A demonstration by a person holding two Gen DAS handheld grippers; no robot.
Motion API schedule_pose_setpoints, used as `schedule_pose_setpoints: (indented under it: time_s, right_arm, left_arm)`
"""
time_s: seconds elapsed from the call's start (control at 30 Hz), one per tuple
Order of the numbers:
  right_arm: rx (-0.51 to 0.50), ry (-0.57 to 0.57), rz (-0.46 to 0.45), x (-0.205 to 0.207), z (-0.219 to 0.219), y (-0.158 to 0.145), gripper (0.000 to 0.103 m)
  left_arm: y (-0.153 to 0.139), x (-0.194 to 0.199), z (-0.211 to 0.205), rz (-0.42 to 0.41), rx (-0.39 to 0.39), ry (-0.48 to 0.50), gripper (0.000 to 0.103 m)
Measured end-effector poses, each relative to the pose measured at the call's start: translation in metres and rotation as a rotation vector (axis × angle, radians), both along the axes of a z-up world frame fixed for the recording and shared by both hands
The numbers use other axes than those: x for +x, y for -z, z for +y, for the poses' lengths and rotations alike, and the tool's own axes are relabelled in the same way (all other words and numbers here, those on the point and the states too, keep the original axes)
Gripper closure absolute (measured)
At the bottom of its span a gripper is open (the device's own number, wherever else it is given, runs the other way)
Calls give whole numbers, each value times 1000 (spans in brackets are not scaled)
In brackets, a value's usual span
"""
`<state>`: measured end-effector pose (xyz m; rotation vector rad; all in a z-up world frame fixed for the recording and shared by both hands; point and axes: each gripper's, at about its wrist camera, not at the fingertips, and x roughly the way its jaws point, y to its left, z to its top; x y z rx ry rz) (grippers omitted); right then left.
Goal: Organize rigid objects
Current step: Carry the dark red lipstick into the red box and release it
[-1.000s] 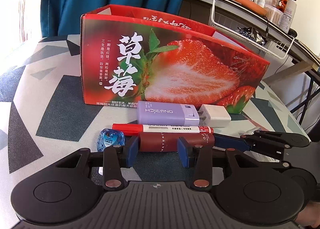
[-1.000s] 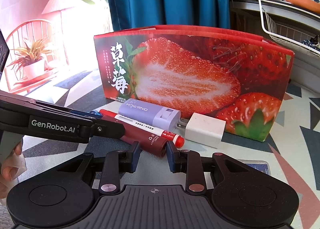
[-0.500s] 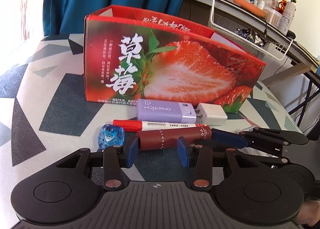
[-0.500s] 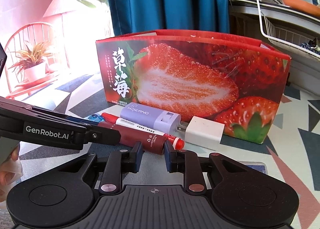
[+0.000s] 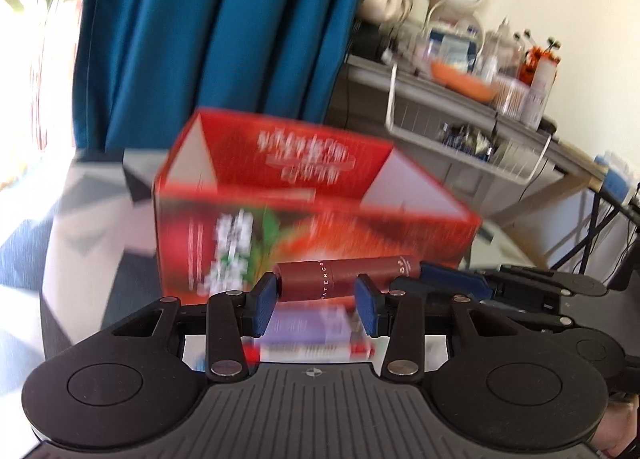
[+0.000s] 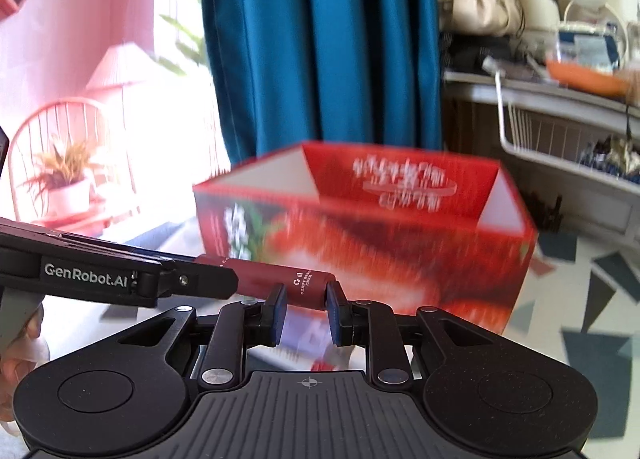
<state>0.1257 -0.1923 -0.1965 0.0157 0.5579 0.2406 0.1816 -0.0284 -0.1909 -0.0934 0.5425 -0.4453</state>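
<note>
A dark red tube [image 5: 344, 278] is lifted off the table, held level in front of the open strawberry box [image 5: 312, 203]. My right gripper [image 6: 306, 309] is shut on the tube's right end [image 6: 304, 289]; its blue finger [image 5: 452, 283] shows at the tube's end in the left wrist view. My left gripper [image 5: 316, 305] has its jaws apart around the tube's left part, with the pads [image 5: 264, 303] near it but not pressing. The left gripper's arm [image 6: 100, 279] reaches in from the left in the right wrist view.
Below on the patterned table lie a purple charger [image 5: 304, 325] and a red and white pen [image 5: 316, 351], both blurred. The box [image 6: 360, 227] is open at the top. A blue curtain [image 5: 208, 39] hangs behind. A wire basket [image 5: 472, 147] and cluttered shelf stand to the right.
Both grippers have risen sharply, carrying the dark red tube up off the table to about the box's front wall height. The charger and pen stay on the table.
</note>
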Motion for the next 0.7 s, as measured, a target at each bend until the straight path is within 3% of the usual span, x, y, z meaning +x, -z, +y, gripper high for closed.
schedule_pose_setpoints:
  time_s: [0.13,0.3,0.7]
  right_arm:
    - [2,9,-18,20,-9,-22,83]
    - [18,36,2,55,-24,-38,83]
    - [32,67,204,125,-44,-14,83]
  left_arm:
    - [-27,14,-7,-51,-3,14,58]
    - [-48,46,-20,-57,-5,49,58]
    - [-29,115,-30,137,-2,63,58]
